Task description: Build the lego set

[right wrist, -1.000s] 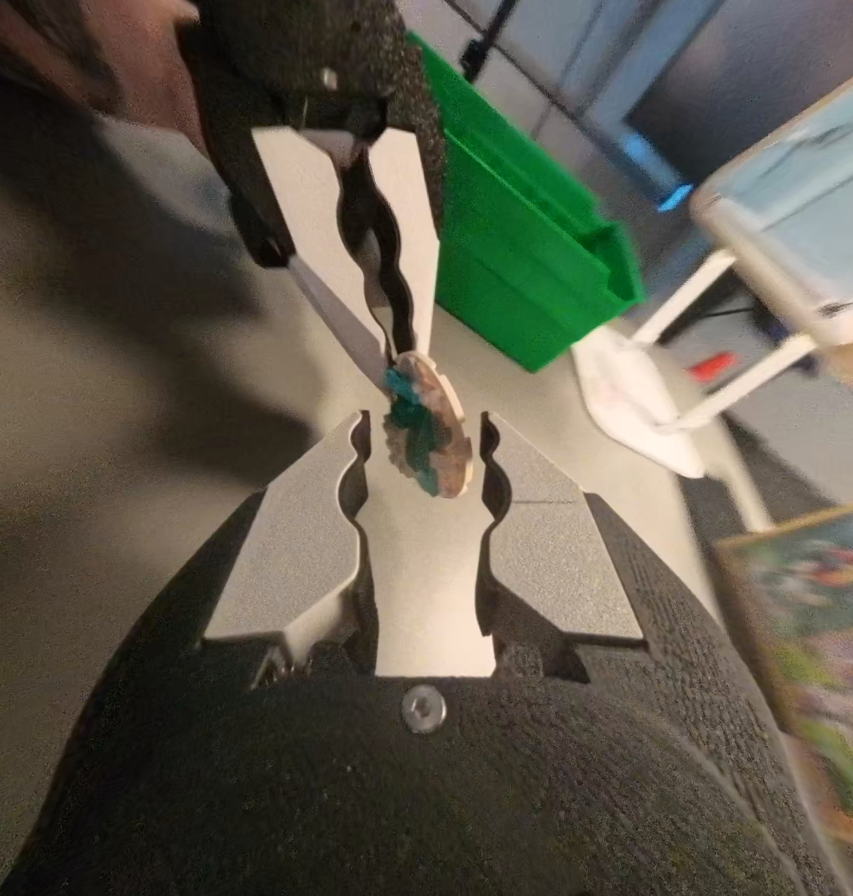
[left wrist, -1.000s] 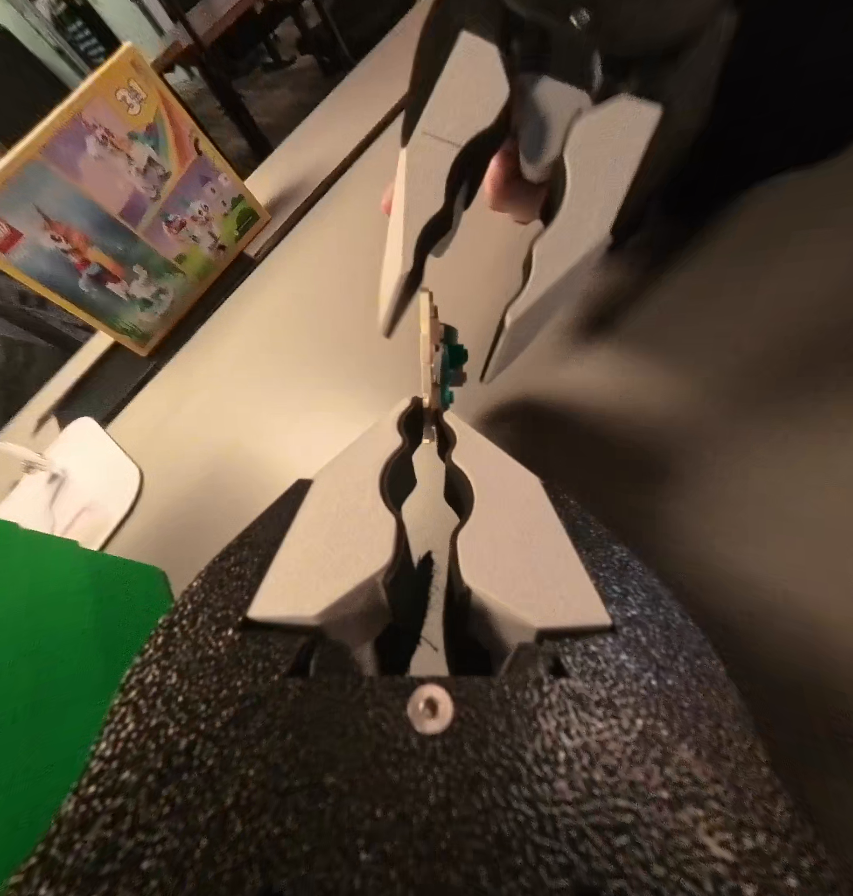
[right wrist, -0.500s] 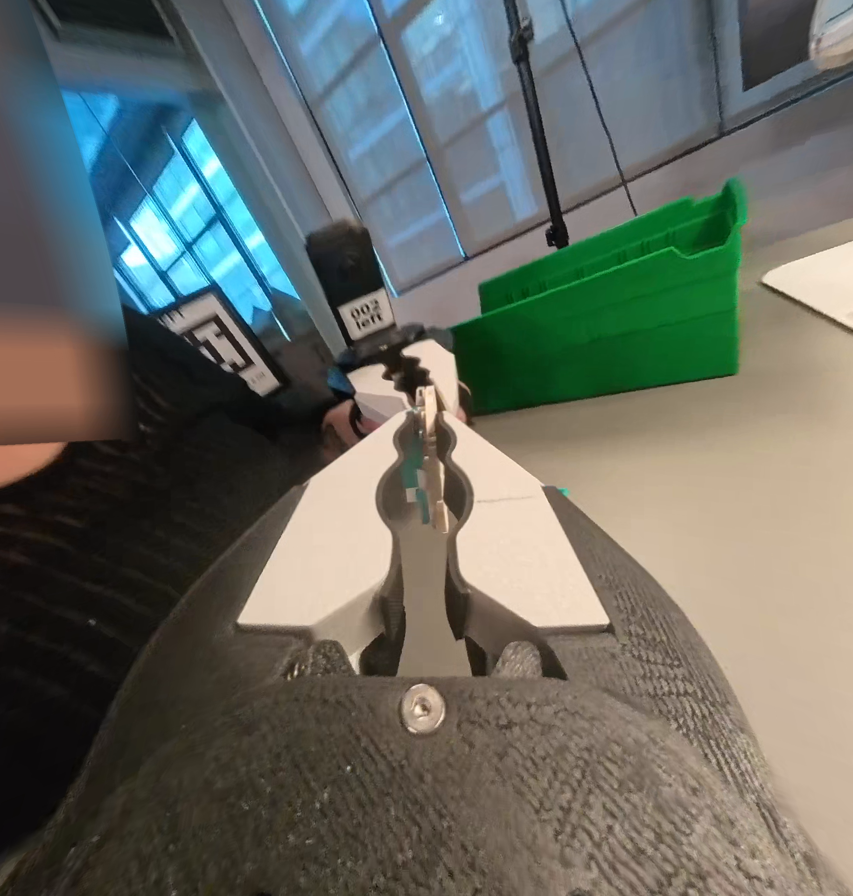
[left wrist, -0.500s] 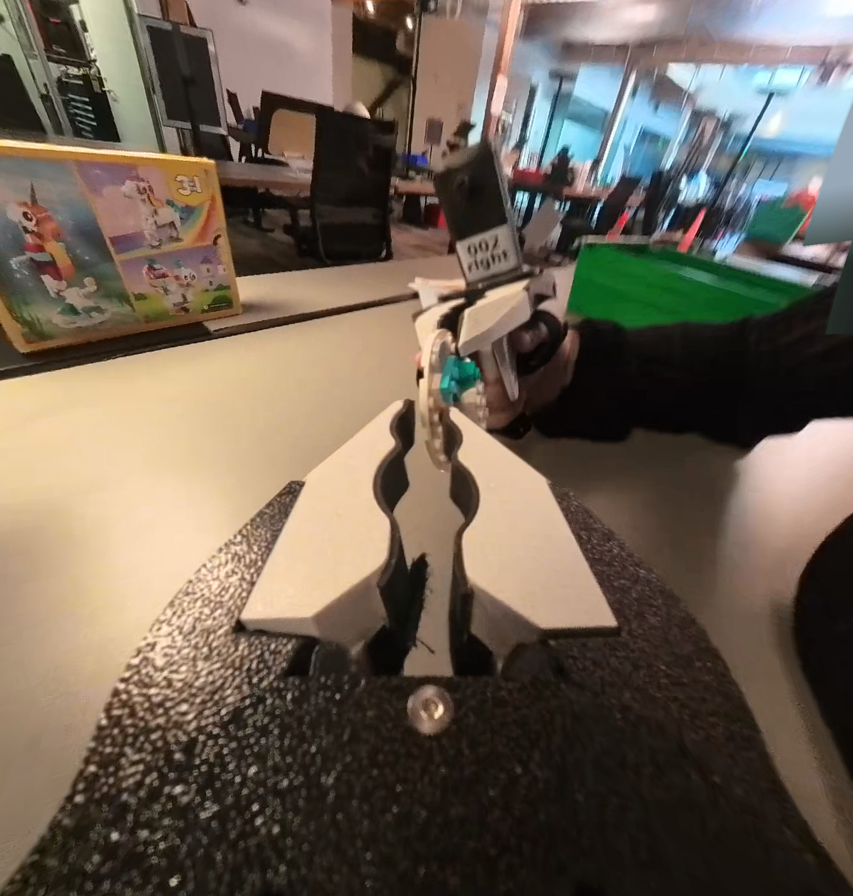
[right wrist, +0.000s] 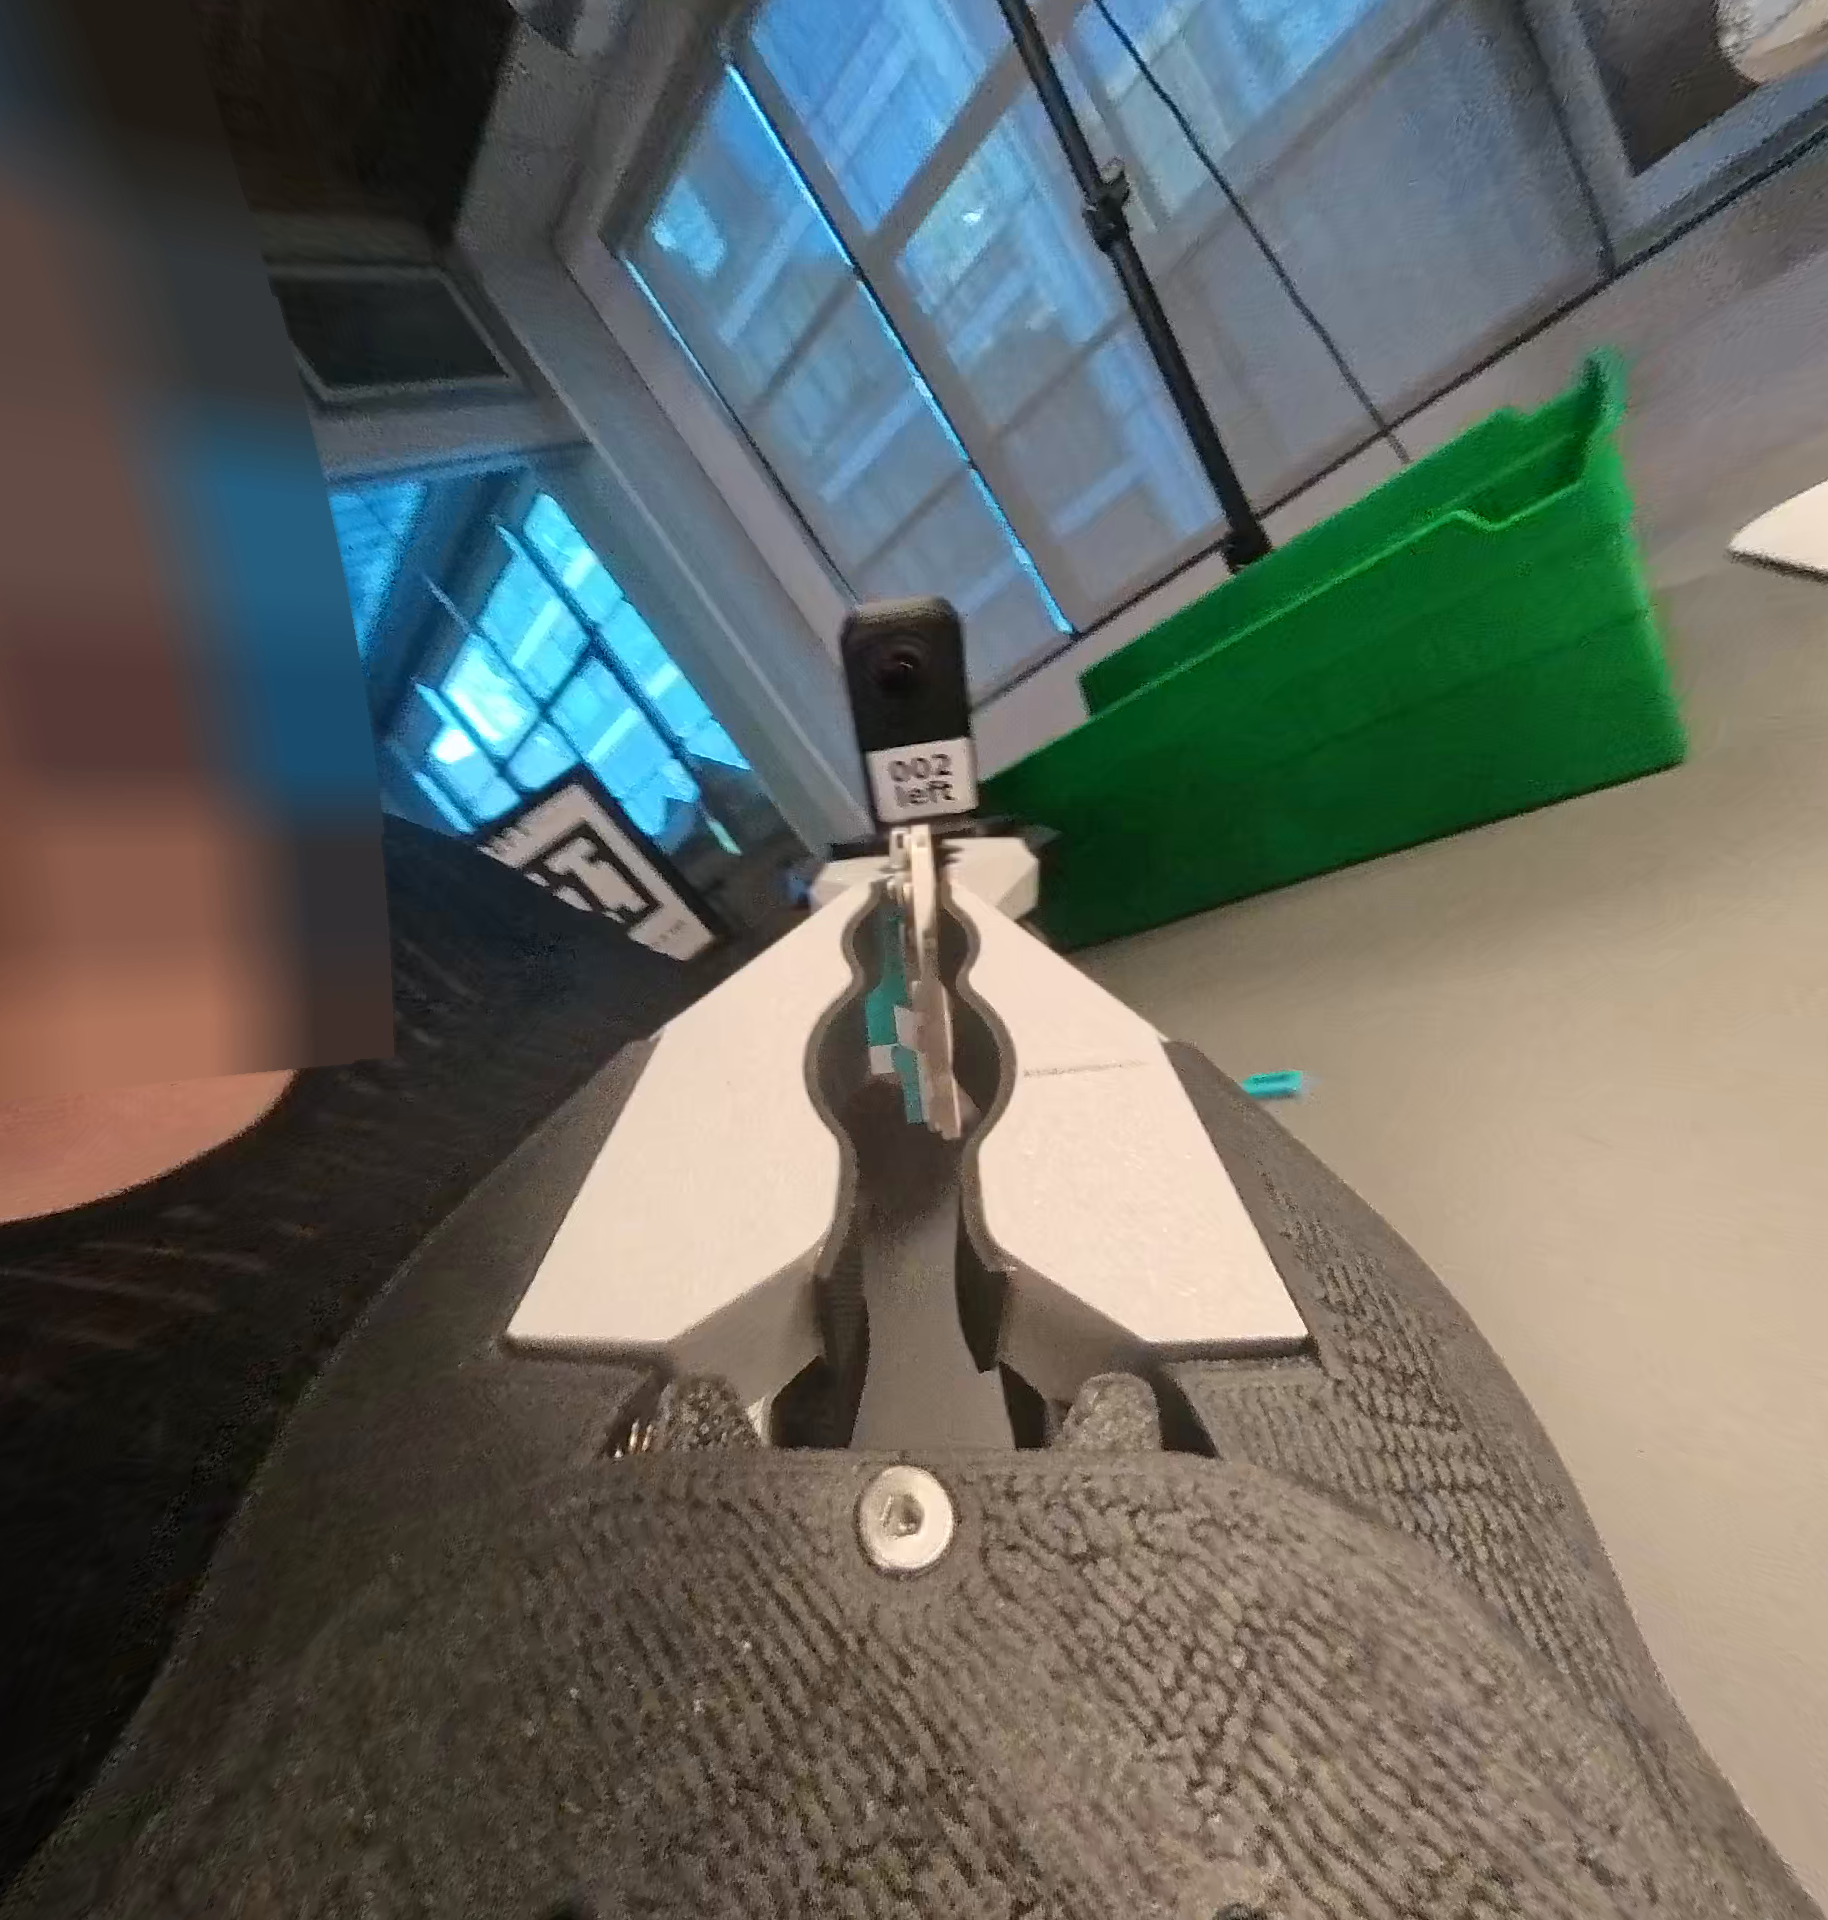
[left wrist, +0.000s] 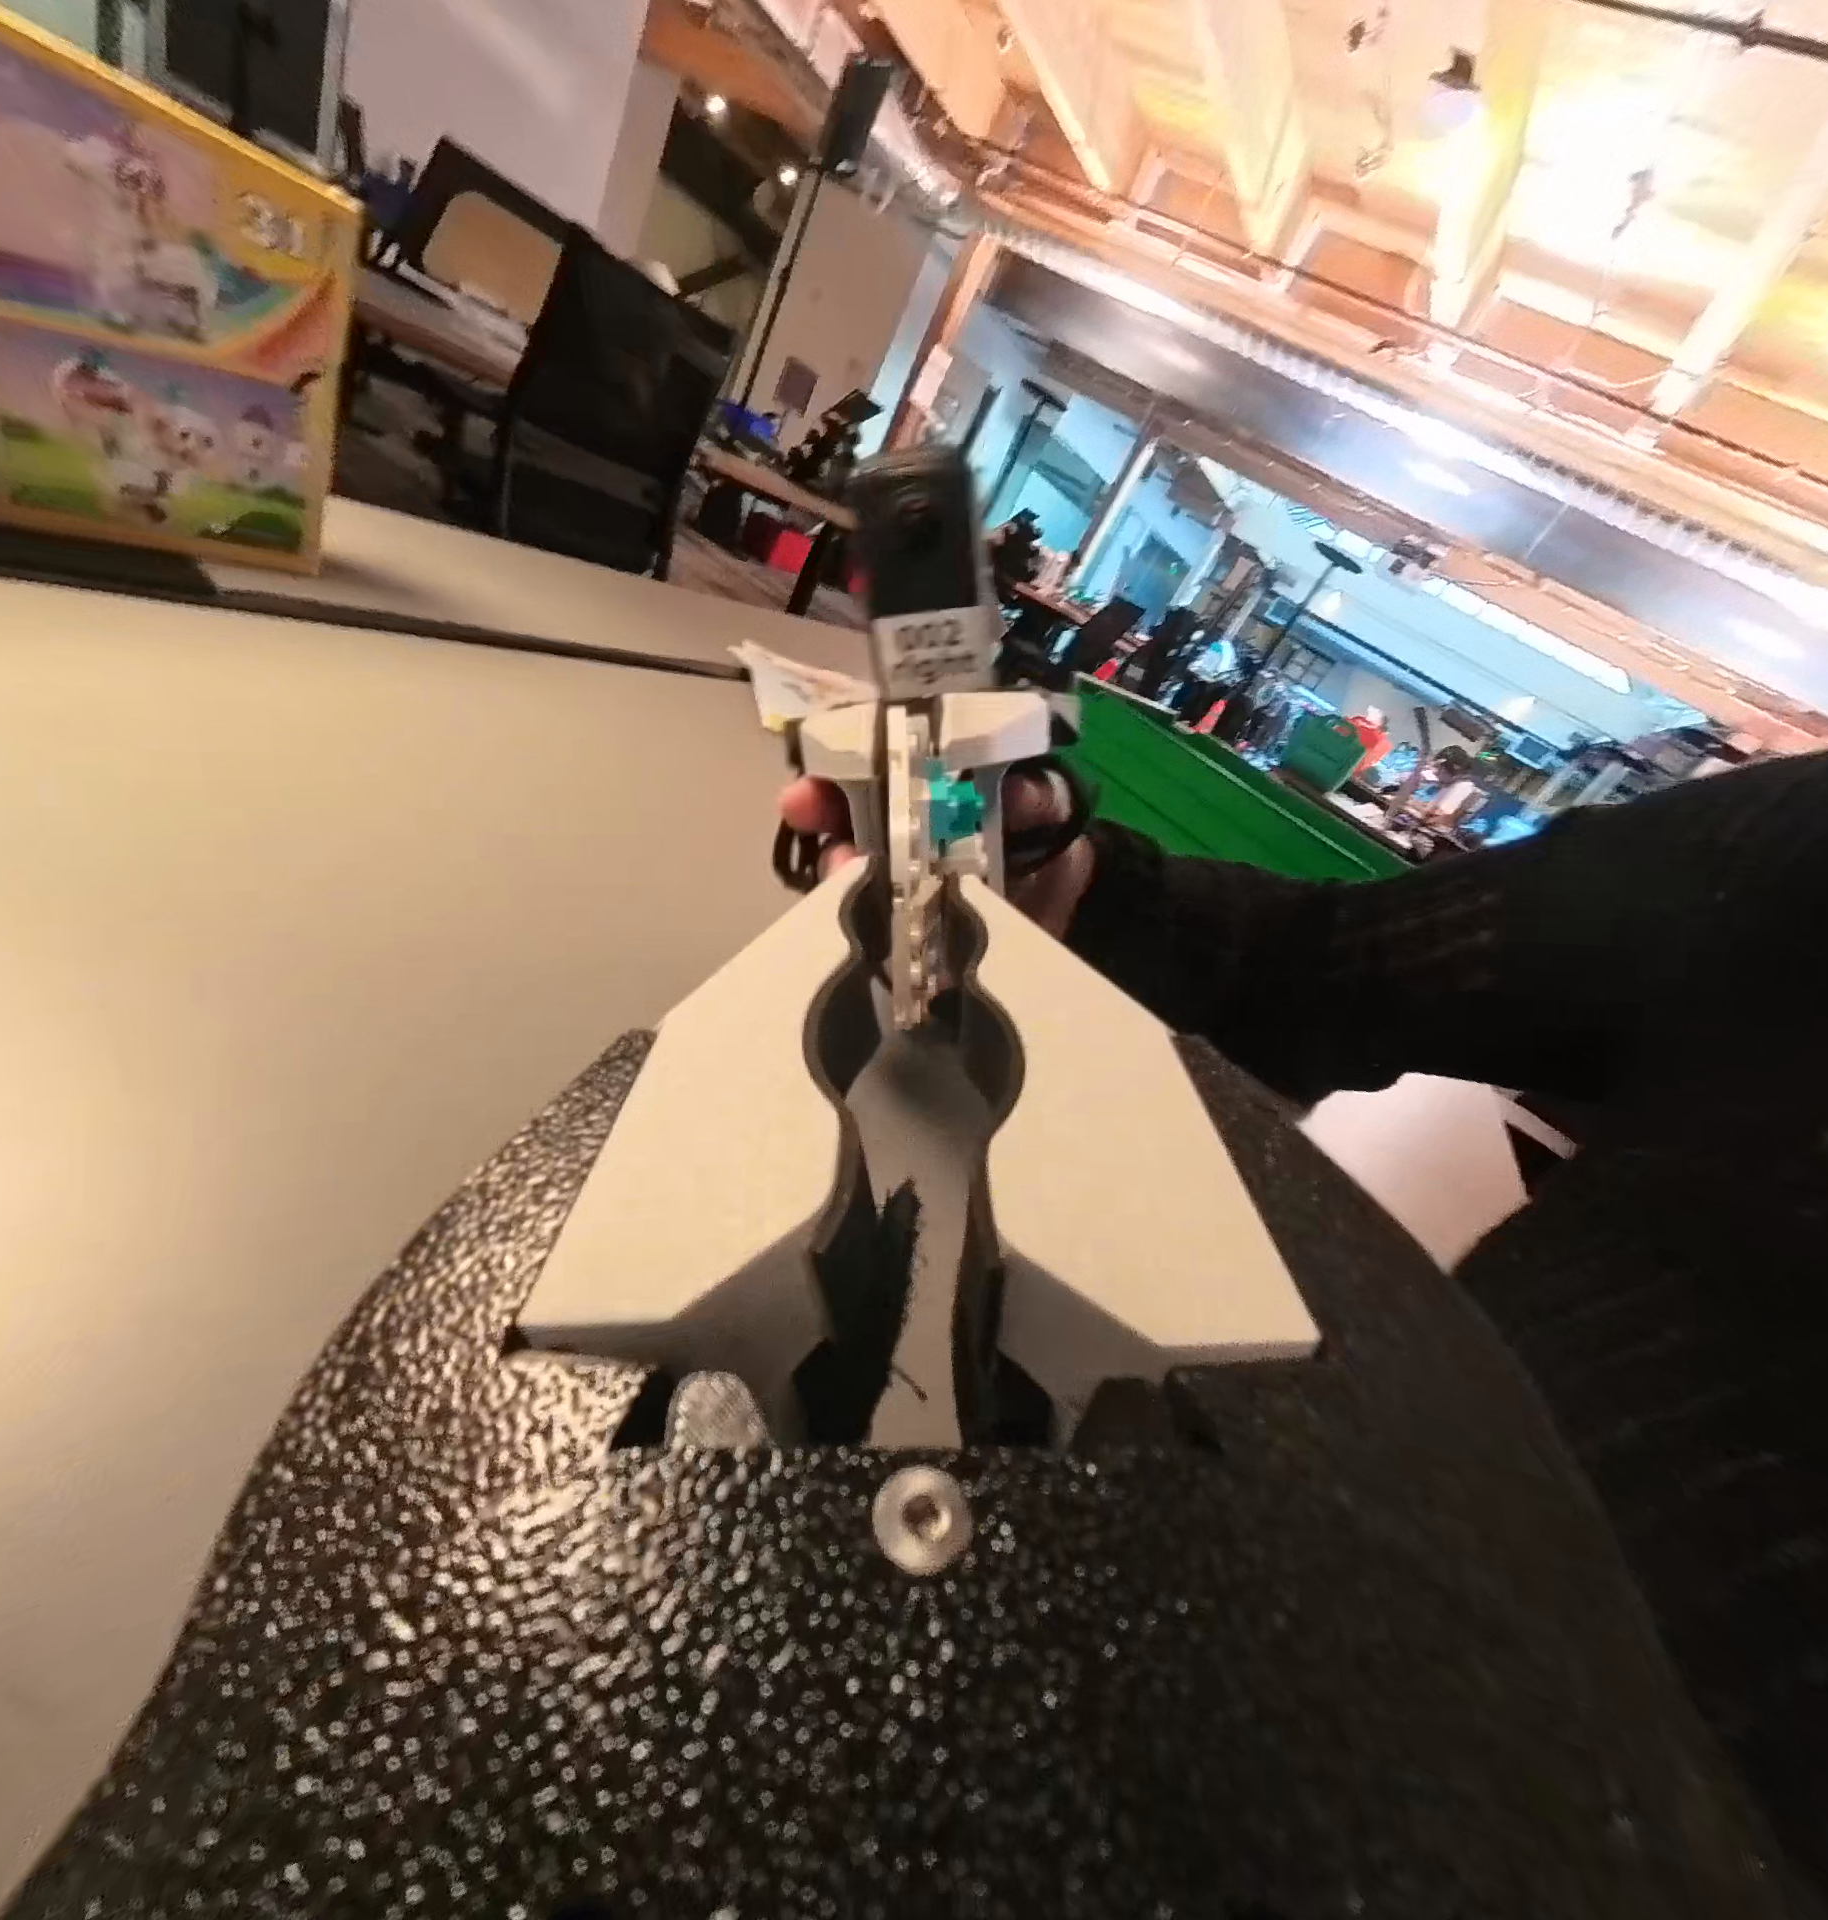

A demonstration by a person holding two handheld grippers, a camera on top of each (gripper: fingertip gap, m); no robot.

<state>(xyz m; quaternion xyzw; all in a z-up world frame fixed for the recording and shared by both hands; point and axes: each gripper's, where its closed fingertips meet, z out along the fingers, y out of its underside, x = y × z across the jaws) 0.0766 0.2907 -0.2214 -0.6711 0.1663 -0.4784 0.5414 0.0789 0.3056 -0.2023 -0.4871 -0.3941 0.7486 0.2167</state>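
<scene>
Spanning both grippers, item one: a round tan Lego plate (left wrist: 908, 914) carrying teal and white bricks (left wrist: 949, 816), held on edge, upright, clear above the grey table (left wrist: 266, 883).

Left of the plate: Lego set box (left wrist: 151, 343), standing at the table's far edge, well apart.
At the plate: left gripper (left wrist: 915, 883), jaws narrow, pinching its near rim; right gripper (right wrist: 915, 914), jaws narrow, closed on the opposite rim, bricks lying between the fingers.
Right of the plate: green bin (right wrist: 1409, 707) behind; one loose teal piece (right wrist: 1271, 1084) on the table.

Handling, judged: light, rigid, smooth-edged; pressed-on bricks may pop off under squeeze. Grip the bare rim, not the studded cluster.

Change: one second ago the right jaws stood wide around the plate over the table; now they have closed, and both tools are raised level.
</scene>
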